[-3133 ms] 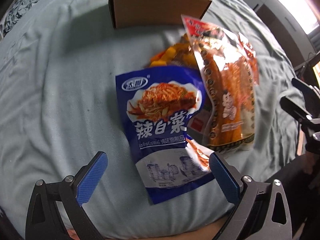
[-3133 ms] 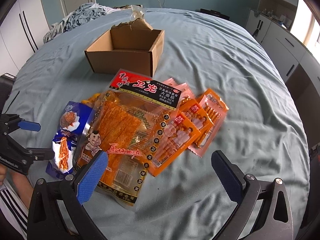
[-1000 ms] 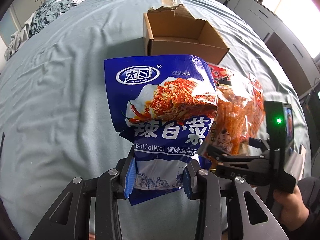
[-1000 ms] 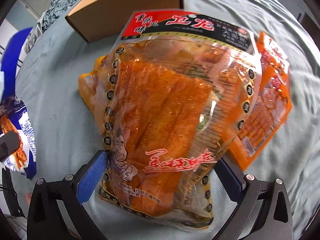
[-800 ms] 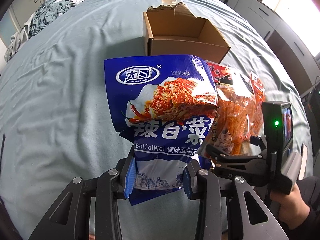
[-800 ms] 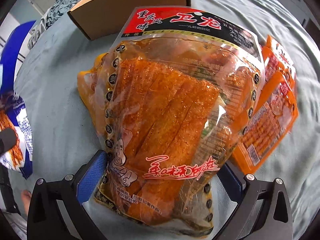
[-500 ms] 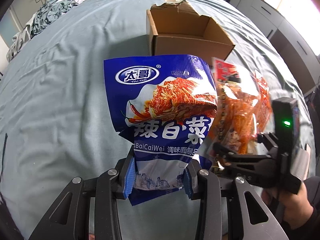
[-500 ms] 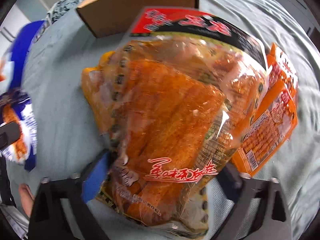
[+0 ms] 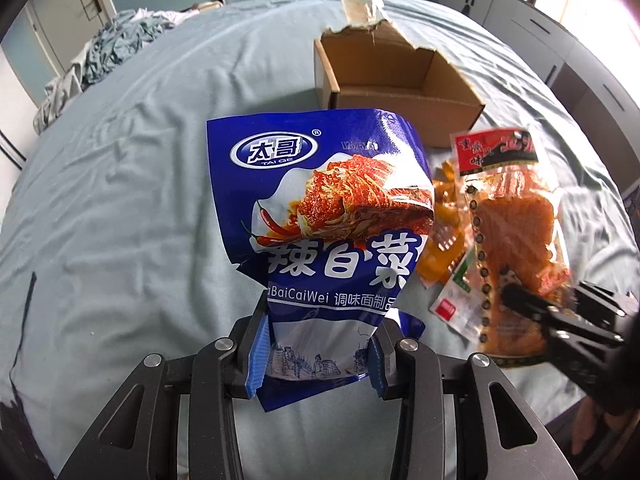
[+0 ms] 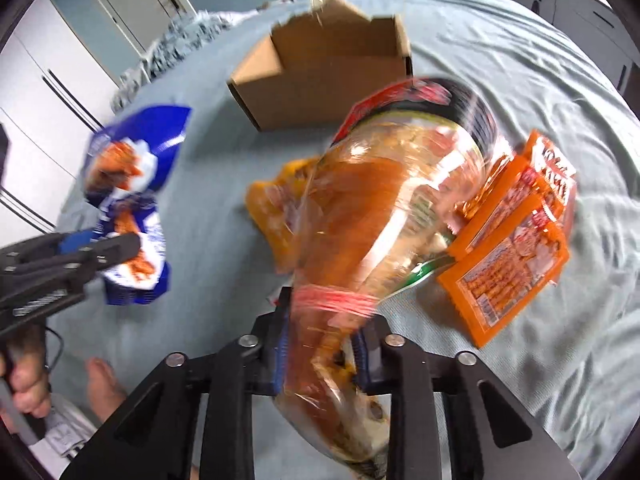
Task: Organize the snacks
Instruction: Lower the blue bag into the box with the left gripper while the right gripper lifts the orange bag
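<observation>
My left gripper (image 9: 314, 354) is shut on the bottom of a blue snack bag (image 9: 328, 216) and holds it upright above the bed. It also shows in the right wrist view (image 10: 128, 200) at the left. My right gripper (image 10: 322, 354) is shut on the bottom of a clear bag of orange spicy strips (image 10: 384, 200), lifted and blurred. That bag also shows in the left wrist view (image 9: 508, 232) at the right. An open cardboard box (image 9: 396, 84) stands on the bed beyond both bags; it is also in the right wrist view (image 10: 328, 76).
Several orange snack packets (image 10: 516, 248) lie on the light blue bedsheet (image 9: 120, 200) at the right. A yellow packet (image 10: 268, 208) lies under the lifted bag. Crumpled clothes (image 9: 108, 52) lie at the far left. Cabinets (image 9: 560, 28) stand beyond the bed.
My right gripper has shut on the orange strip bag and lifted it off the bed. My left gripper keeps holding the blue bag, moved slightly forward.
</observation>
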`<action>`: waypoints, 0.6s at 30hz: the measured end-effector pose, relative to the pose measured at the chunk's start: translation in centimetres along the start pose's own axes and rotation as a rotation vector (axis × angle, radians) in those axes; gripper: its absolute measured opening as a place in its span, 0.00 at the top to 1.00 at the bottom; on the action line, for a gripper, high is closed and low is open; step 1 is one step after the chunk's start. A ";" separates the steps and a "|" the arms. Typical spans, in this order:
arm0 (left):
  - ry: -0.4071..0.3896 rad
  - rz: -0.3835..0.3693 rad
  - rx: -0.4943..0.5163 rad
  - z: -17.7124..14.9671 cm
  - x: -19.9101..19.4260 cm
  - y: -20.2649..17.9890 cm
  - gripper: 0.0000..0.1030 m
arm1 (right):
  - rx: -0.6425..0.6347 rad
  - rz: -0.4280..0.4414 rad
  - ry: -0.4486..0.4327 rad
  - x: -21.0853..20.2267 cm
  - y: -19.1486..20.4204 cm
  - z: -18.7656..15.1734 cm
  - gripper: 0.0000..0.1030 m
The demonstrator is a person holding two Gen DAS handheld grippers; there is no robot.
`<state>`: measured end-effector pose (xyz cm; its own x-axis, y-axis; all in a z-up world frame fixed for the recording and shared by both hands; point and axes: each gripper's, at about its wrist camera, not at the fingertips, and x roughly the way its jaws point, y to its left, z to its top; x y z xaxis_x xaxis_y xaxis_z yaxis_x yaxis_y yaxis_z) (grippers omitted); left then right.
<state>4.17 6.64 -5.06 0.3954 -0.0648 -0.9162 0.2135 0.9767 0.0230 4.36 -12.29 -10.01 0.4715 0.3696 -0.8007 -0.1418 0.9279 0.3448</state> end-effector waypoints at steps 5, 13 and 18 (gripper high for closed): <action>-0.037 -0.001 -0.006 0.3 -0.7 0.0 0.62 | 0.038 0.108 -0.078 -3.8 -1.0 -0.8 0.79; -0.045 -0.009 -0.051 0.7 -0.6 0.7 0.62 | 0.112 0.225 -0.217 -9.3 -5.2 -2.0 0.79; -0.102 0.004 -0.049 1.6 -1.6 0.5 0.62 | 0.179 0.280 -0.293 -11.0 -8.5 -3.0 0.79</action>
<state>5.04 6.87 -3.00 0.4852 -0.0791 -0.8708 0.1691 0.9856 0.0047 -2.20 -24.09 -5.64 0.6669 0.5520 -0.5005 -0.1583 0.7613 0.6288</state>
